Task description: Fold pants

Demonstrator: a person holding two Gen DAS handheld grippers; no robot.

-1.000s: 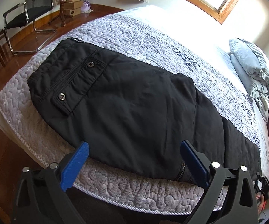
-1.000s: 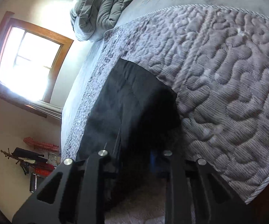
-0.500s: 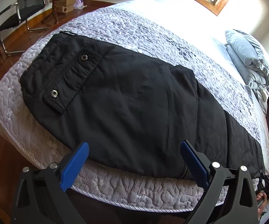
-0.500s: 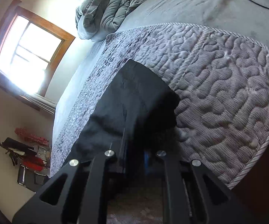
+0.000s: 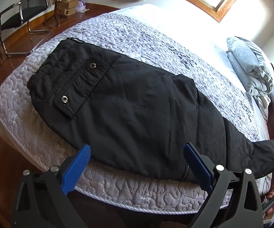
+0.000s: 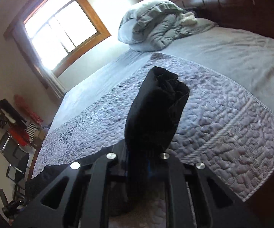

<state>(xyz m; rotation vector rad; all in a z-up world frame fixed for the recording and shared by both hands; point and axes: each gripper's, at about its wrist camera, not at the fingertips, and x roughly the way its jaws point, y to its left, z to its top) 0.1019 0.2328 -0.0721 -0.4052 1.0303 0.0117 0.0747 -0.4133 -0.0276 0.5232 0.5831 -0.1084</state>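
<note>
Black pants [image 5: 137,110] lie lengthwise along the near edge of the quilted bed, waistband with two metal snaps at the left, legs running right. My left gripper [image 5: 137,167] is open and empty, hovering over the bed's edge by the pants' near hem. My right gripper [image 6: 146,163] is shut on the pants' leg end [image 6: 156,110], which stands lifted above the quilt; its blue pads are hidden by cloth. The lifted leg end also shows at the far right of the left wrist view [image 5: 268,157].
A grey quilted cover [image 5: 137,38] tops the bed. A folded grey duvet [image 6: 156,24] sits by the dark wooden headboard [image 6: 232,1]. A chair [image 5: 21,13], boxes and a coat stand are on the wooden floor at the left. Windows are behind the bed.
My right gripper has lifted the leg end off the quilt and tilted up. The left gripper has barely shifted and stays open.
</note>
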